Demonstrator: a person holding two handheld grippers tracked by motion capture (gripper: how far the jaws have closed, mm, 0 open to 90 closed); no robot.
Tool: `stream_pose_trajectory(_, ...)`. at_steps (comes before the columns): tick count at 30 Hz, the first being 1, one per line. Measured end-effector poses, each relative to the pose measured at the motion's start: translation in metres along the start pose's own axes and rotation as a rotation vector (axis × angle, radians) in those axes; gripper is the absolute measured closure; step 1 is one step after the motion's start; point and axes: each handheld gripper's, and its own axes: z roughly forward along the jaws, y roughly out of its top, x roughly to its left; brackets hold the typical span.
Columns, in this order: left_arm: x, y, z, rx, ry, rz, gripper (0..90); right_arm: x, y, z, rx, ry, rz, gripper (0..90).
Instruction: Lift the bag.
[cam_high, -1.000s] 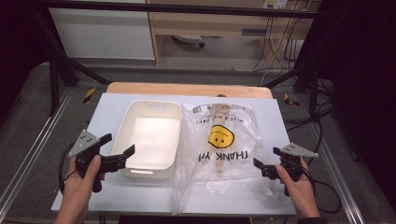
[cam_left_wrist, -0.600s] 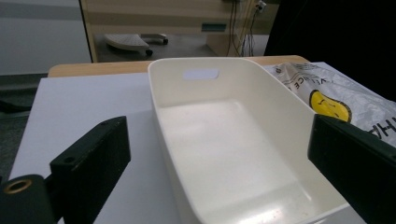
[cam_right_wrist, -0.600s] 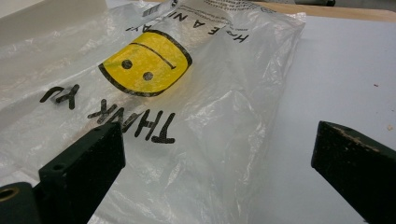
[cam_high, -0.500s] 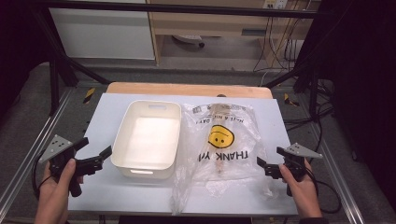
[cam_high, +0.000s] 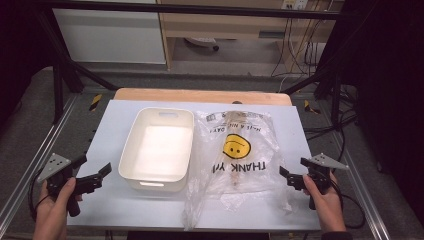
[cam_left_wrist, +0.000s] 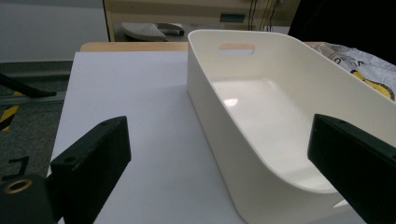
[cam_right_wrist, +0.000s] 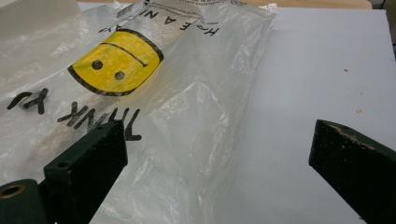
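White bin (cam_high: 157, 150) just ahead of left gripper's (cam_high: 95, 178) wide fingers; bag (cam_high: 240, 155) beside right gripper's (cam_high: 289, 176) wide fingers.

The high view looks forward and down over the whole surface (cam_high: 115, 125) from its near edge. The left gripper view sits low and close at the near left edge, facing the far edge; the right gripper view likewise near the right edge.

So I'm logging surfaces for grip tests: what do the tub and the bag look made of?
The tub looks like rigid cream plastic, smooth with a slight sheen: a highlight glints on its floor. The bag looks like thin clear plastic film, glossy and crinkled, printed with a yellow smiley and black lettering.
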Motion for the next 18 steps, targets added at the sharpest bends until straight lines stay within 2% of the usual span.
stream_pose_trajectory(9, 0.004, -0.021, 0.012, 0.039, -0.007, 0.007, 6.0, -0.009, -0.006, 0.002, -0.001, -0.02, 0.029, 6.0)
stream_pose_trajectory(13, 0.009, -0.031, 0.019, 0.066, -0.009, -0.008, 6.1, -0.01, -0.011, 0.006, 0.013, -0.025, 0.028, 6.0)
stream_pose_trajectory(15, 0.012, -0.038, 0.024, 0.092, 0.001, -0.017, 6.1, -0.009, -0.013, 0.008, 0.027, -0.032, 0.027, 5.9)
stream_pose_trajectory(18, 0.013, -0.046, 0.036, 0.16, 0.022, -0.026, 6.8, -0.008, -0.015, 0.011, 0.039, -0.053, 0.034, 5.6)
